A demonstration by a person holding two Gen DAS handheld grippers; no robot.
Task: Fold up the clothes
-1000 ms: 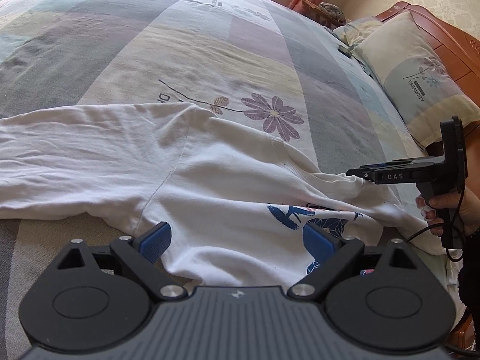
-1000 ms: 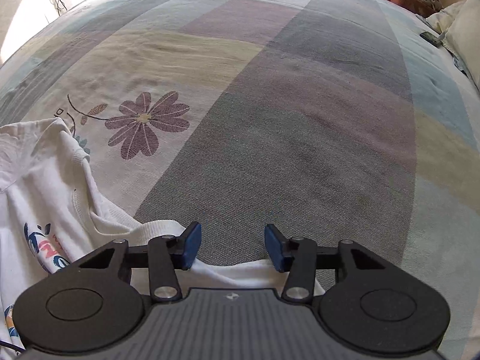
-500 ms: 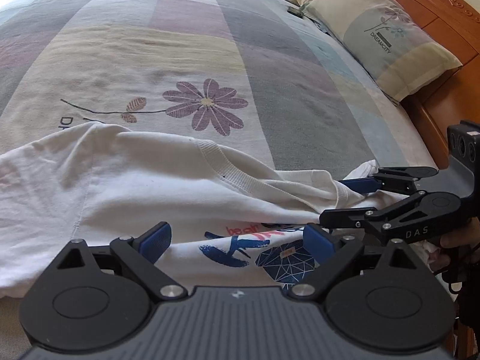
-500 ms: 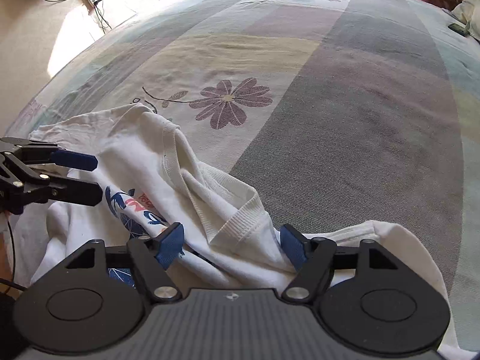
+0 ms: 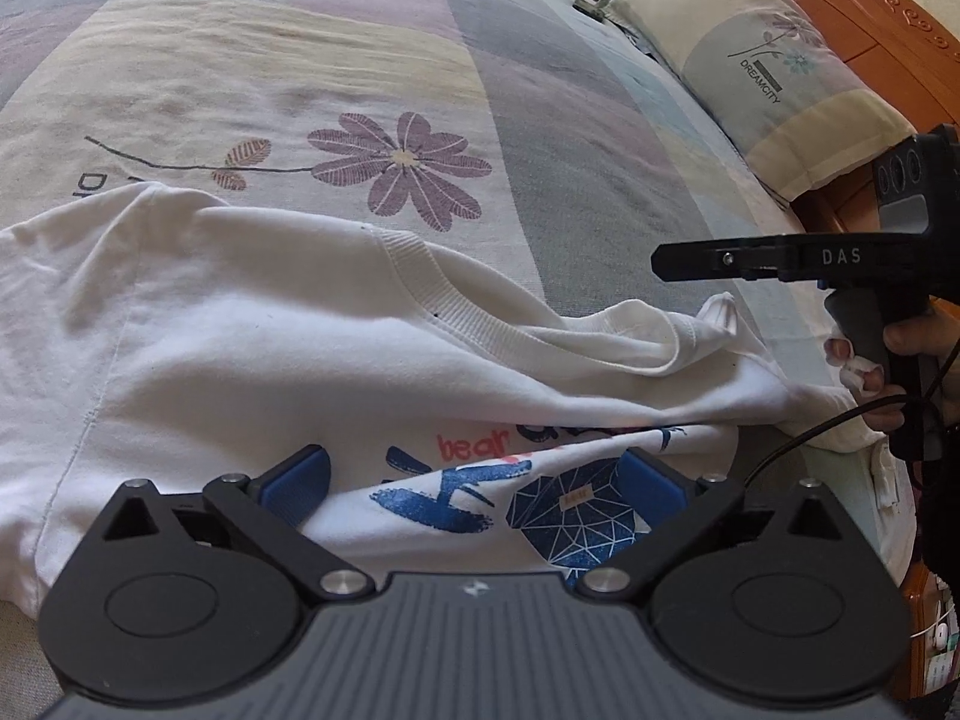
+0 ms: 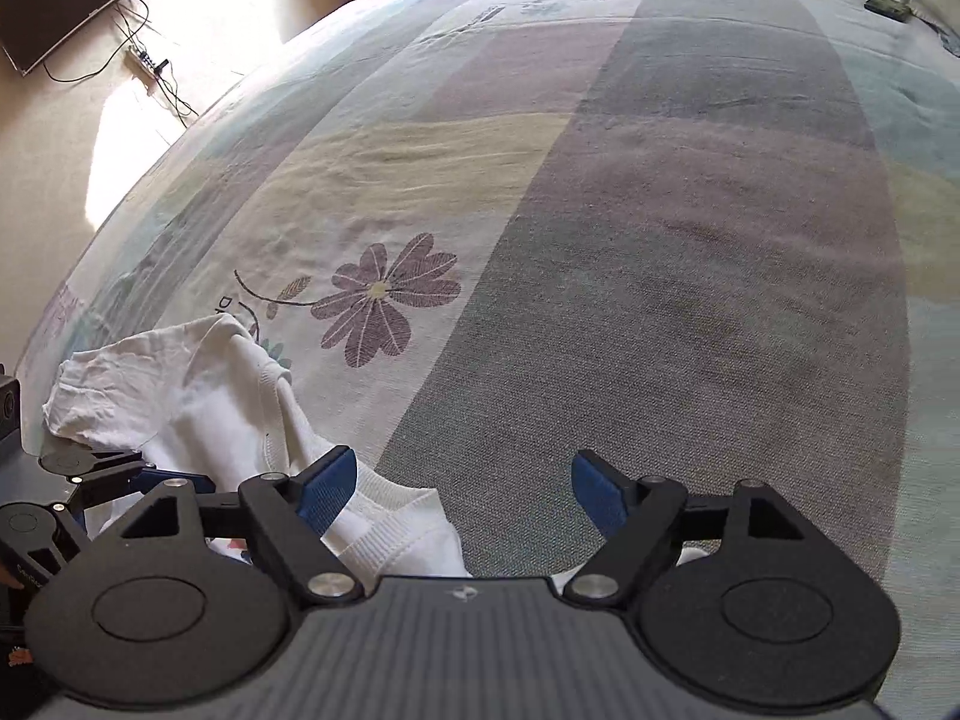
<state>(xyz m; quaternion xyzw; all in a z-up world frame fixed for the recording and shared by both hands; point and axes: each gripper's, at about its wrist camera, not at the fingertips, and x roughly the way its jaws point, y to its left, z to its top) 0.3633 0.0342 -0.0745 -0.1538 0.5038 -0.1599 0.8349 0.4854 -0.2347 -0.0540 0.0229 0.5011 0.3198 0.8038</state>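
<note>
A white T-shirt lay in a crumpled heap on the bed, close to the bed's near edge, with its ribbed neck band on top and a blue and red picture partly tucked under a fold. One sleeve poked out toward the pillow end of the bed. The left hand-held gripper hung low over the printed part with its blue pads spread wide, and it held nothing. The right hand-held gripper was just over the neck band side of the shirt, also spread wide with nothing between its pads. In the left view it showed from the side, just above the sleeve, so there its opening could not be told. The bed cover had big colored squares and a purple flower just past the shirt. A pillow sat against the wooden headboard at the far right corner. The step in hand looked like getting the shirt spread flat, so no fold had been made yet. The next move would likely need each gripper to pinch one part of the shirt, maybe a shoulder or sleeve, and pull them apart to smooth it out. The cloth was soft and bunched, so picking up only one layer could be tricky.
</note>
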